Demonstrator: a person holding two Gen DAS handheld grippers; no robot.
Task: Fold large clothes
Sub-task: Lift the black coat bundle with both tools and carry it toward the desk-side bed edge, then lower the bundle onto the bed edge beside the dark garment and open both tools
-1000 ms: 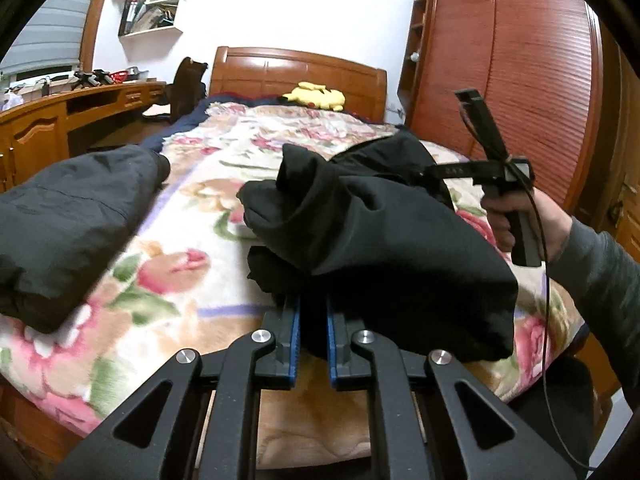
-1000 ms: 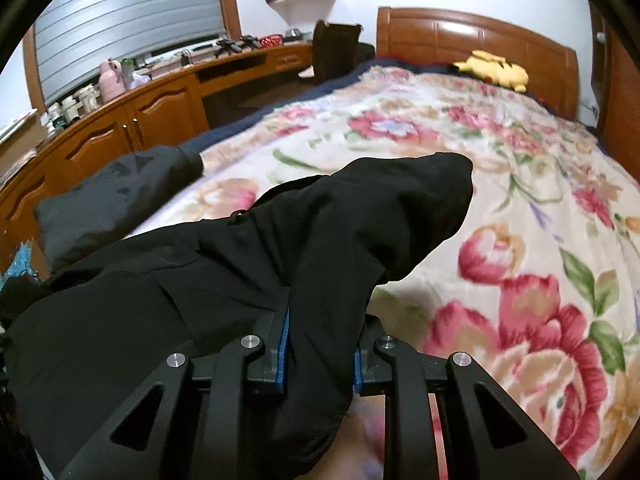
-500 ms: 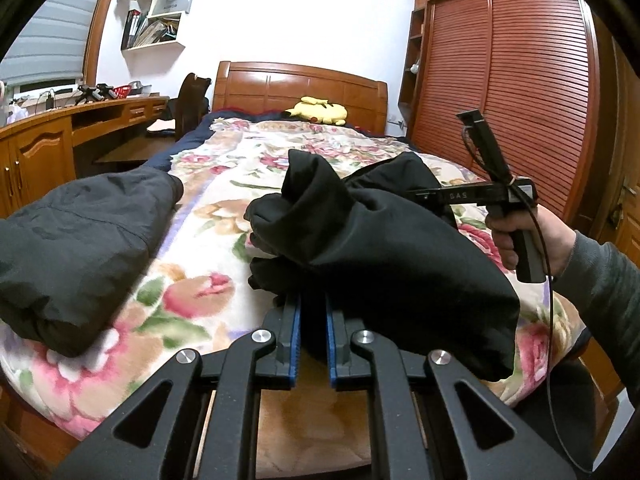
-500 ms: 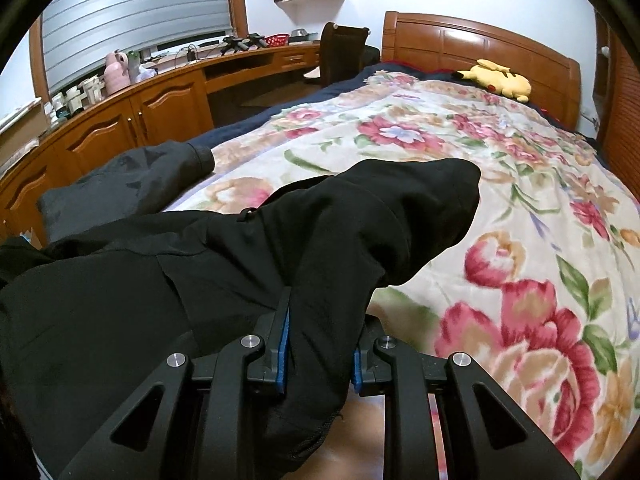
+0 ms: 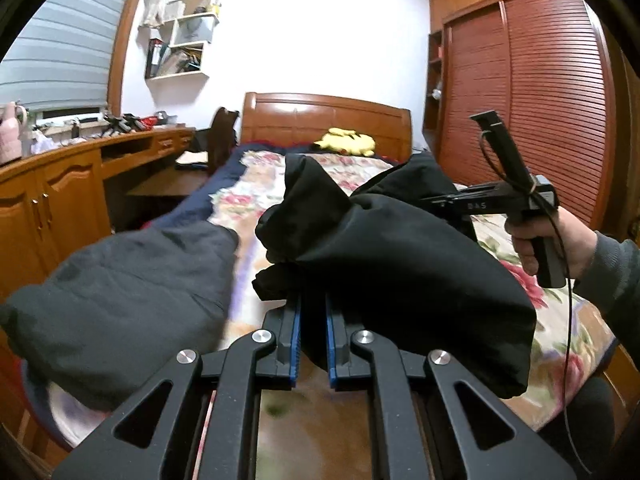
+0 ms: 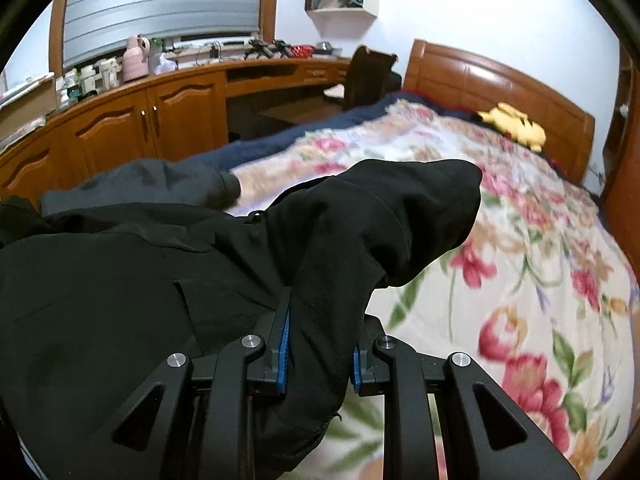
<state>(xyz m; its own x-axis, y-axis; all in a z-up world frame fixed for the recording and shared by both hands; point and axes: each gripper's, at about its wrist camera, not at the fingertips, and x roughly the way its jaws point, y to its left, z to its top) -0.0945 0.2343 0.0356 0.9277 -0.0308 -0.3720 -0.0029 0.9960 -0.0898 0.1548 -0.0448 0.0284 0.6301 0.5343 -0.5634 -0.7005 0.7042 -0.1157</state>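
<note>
- dark grey padded garment (image 5: 120, 300) lies at the left of your left wrist view, bunched on the near left corner of the bed, apart from the piece you hold; in the right wrist view it shows behind the black fabric (image 6: 160, 184).
- wooden cabinets and a long desk (image 5: 60, 184) run along the left wall under a slatted blind, with clutter on top and a wall shelf (image 5: 176, 48) above.
- your left gripper (image 5: 312, 320) has its blue-padded jaws pressed nearly together, pinching an edge of the black jacket (image 5: 400, 264), which is lifted off the bed and drapes to the right.
- the floral bedspread (image 5: 256, 196) lies beneath the jacket; a yellow plush toy (image 5: 346, 142) sits by the wooden headboard (image 5: 324, 120).
- further right, your right hand (image 5: 556, 240) grips the handle of the other tool, whose fingers disappear into the jacket's far side, in front of the red slatted wardrobe (image 5: 540, 100).
- in the right wrist view, your right gripper (image 6: 320, 344) clamps a thick fold of the same jacket (image 6: 360, 240) between its pads, jaws held a little apart by the cloth; a rounded end of the fabric juts up and to the right over the flowers (image 6: 520, 280).
- the rest of the jacket hangs away to the left of that grip, raised above the bed.
</note>
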